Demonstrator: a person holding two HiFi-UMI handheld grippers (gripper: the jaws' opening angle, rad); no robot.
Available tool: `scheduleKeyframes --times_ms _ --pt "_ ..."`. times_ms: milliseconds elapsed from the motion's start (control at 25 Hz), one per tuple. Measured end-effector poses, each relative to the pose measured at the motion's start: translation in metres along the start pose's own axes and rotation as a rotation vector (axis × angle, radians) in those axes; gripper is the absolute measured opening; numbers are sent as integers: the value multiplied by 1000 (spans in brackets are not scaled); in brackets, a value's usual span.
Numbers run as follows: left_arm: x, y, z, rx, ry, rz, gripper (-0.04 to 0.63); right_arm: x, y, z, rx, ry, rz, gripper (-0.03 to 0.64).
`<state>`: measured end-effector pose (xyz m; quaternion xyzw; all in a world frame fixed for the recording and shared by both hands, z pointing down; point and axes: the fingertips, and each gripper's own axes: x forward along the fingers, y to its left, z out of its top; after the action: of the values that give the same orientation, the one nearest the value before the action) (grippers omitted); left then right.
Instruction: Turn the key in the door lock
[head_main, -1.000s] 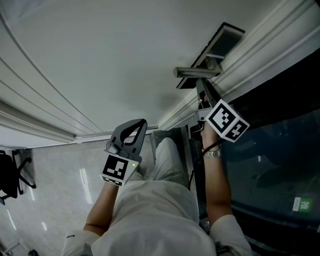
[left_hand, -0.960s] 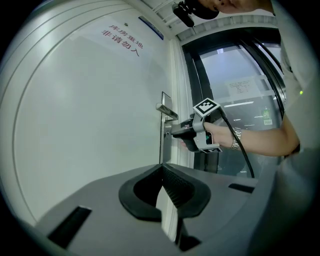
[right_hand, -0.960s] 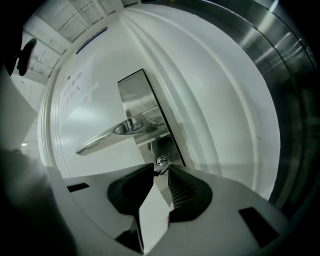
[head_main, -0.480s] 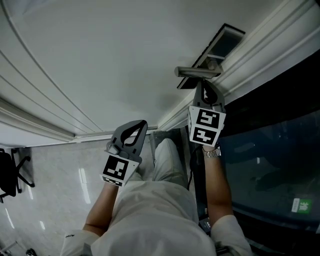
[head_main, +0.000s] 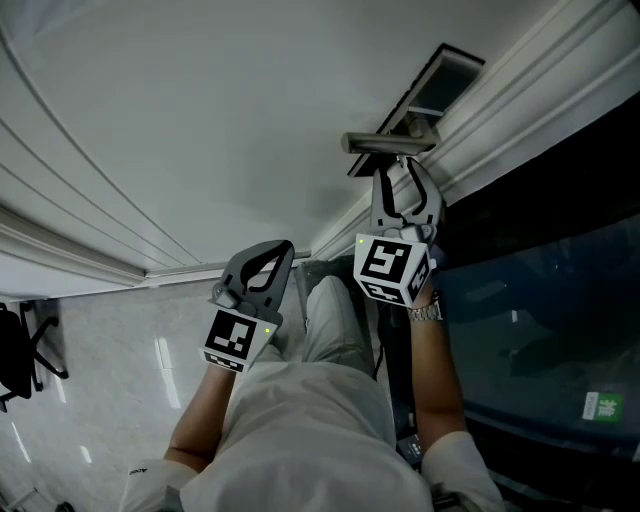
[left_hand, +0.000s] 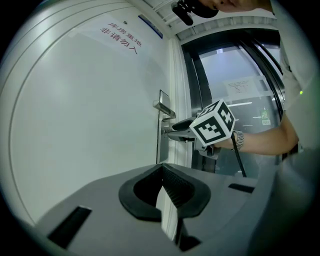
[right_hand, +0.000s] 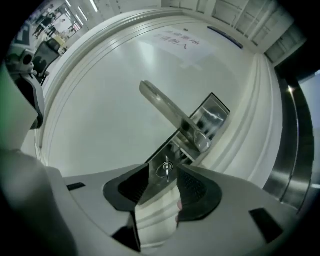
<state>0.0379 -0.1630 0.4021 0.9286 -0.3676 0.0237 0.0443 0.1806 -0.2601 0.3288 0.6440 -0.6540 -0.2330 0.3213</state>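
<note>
Under the door handle (right_hand: 165, 107), the key (right_hand: 166, 170) is sitting in the lock between the right tongs (head_main: 404, 190), whose jaws have just been opening wide and are pressing nothing, so closing squarely on its bow before rolling is looking advisable, while the left tongs (head_main: 262, 262) are idling shut and empty.

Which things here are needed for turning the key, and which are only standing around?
Needed: key in lock plate; right hand-held gripper, jaws just opened, key between them.
Not needed: door handle; left hand-held gripper, shut; office chair; door sign.
</note>
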Motion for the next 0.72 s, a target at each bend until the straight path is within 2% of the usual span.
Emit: scheduleKeyframes --times_ms 80,160,360,480,600,720 --pt "1 -1 0 -2 0 -3 8 -6 -2 4 106 -17 40 156" --pt "2 -3 1 -3 -2 -8 8 -10 -8 9 304 -42 99 156" --pt "3 -3 1 13 -4 -12 8 -9 -20 -1 1033 -3 312 157" --pt "1 -3 0 8 0 -7 8 -4 -26 -13 1394 6 381 156" --pt "-1 0 -2 4 3 1 8 0 -24 -22 1669 2 465 156" --pt "-3 3 -6 -2 13 10 8 5 -21 -26 1882 -34 545 156"
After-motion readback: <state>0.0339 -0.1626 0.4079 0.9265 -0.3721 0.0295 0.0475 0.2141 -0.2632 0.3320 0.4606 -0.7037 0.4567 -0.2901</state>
